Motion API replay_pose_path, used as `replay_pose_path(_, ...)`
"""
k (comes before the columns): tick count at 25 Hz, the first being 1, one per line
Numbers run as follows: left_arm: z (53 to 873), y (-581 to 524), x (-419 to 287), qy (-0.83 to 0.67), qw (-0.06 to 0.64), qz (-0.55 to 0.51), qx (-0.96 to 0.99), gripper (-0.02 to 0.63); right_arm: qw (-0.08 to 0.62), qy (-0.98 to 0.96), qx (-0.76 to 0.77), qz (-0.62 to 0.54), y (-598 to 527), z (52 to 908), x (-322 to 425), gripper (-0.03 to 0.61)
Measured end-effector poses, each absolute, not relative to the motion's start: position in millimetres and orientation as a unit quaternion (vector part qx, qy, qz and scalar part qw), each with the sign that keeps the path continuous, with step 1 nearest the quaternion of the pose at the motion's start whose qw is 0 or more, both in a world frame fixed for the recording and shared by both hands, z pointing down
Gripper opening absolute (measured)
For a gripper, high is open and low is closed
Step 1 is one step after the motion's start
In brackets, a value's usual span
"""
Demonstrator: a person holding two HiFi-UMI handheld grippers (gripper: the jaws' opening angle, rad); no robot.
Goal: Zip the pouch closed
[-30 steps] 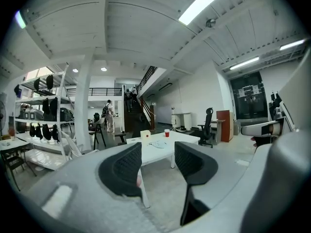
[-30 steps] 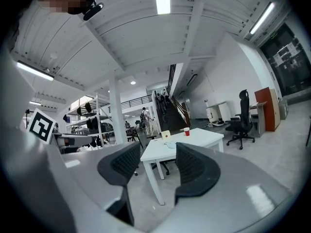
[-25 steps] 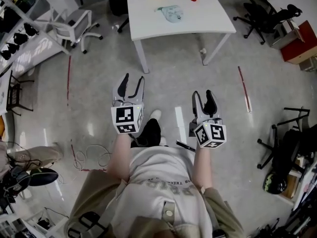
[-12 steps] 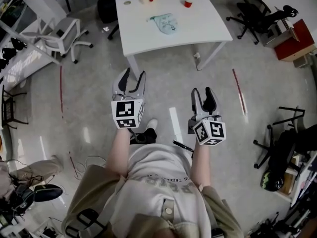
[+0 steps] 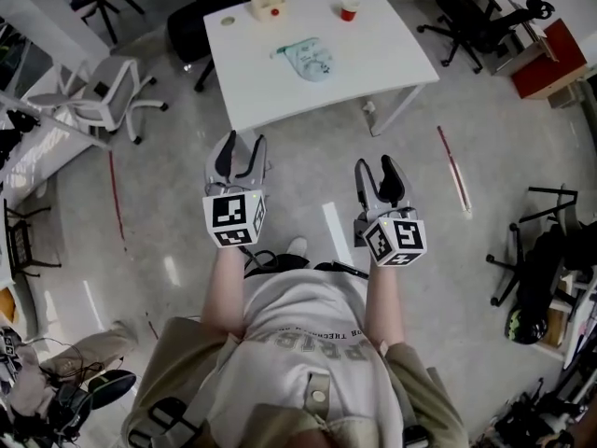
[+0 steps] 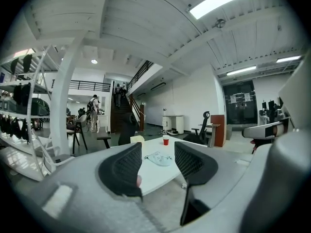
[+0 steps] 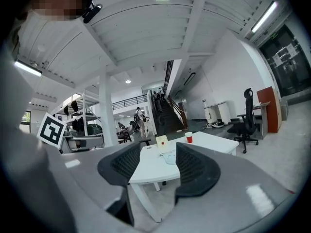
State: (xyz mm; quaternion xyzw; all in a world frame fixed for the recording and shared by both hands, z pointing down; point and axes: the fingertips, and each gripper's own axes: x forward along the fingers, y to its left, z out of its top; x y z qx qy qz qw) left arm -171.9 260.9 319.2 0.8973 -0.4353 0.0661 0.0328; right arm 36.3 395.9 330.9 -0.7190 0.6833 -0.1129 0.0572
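Approach step: I'm well short of the table, nothing gripped yet.
The table (image 5: 373,49) stands far ahead across bare floor. My left gripper (image 5: 242,149) and right gripper (image 5: 375,171) both hang with jaws wide apart and empty. The pouch (image 5: 311,61) lies flat near the table's middle. Next, I judge, I must close in, pin the pouch and catch its zipper pull.
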Motion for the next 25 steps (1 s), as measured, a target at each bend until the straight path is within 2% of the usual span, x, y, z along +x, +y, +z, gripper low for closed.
replay_pose_path(13,355.3,236.4,-146.0,-0.418,0.073,0.092,0.901,0.220,0.023,0.673,-0.725,-0.144,373.3,359.3,48.9,0.206)
replay_pose_path(25,374.4,182.8,-107.6,-0.459,0.078,0.120,0.877,0.221,0.023,0.698,-0.697,-0.161,297.2,372.0,111.5,0.206)
